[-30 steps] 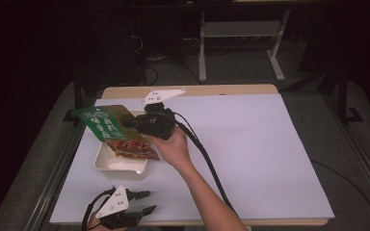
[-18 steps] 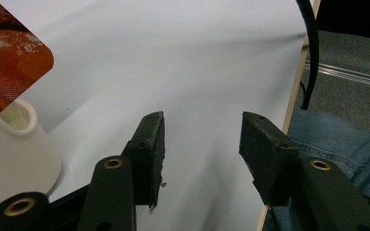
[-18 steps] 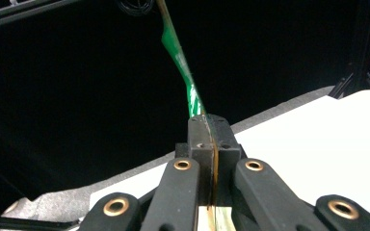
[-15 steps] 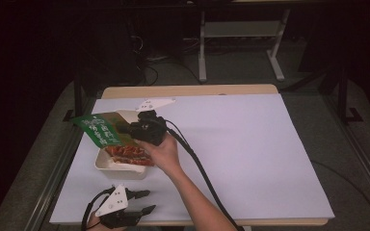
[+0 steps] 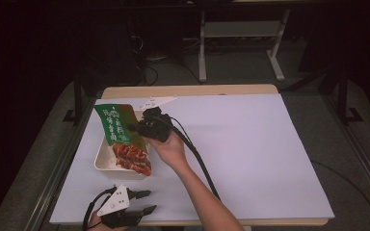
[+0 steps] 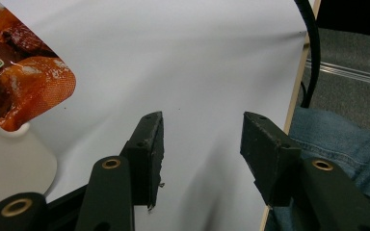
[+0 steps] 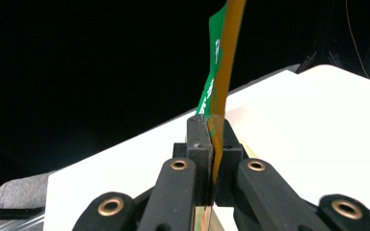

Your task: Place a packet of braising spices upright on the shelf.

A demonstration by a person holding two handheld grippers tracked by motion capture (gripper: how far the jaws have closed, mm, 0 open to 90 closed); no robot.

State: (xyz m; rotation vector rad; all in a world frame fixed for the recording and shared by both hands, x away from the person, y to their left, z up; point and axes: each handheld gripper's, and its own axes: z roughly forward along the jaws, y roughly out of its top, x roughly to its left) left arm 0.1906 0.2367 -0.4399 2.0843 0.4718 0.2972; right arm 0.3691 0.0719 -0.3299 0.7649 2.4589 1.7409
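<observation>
Green and orange flat plastic food pouch (image 5: 123, 138), printed with a picture of red meat, is held above a shallow cream rectangular tray (image 5: 103, 161) at the left part of the white-covered worktop (image 5: 250, 154). Its lower end reaches down over the tray; whether it touches the tray cannot be told. Near the front edge of the worktop, the left claw (image 5: 143, 201) is seen with its two black jaws well apart and nothing between them; in the left gripper view the left claw (image 6: 202, 144) stands over bare white surface, with the pouch corner (image 6: 17, 72) and the tray rim (image 6: 14, 159) at its left. To the right of the pouch, the right claw (image 5: 136, 128) is closed tightly on the pouch edge (image 7: 219, 96), which is seen rising between its jaws (image 7: 211, 144).
</observation>
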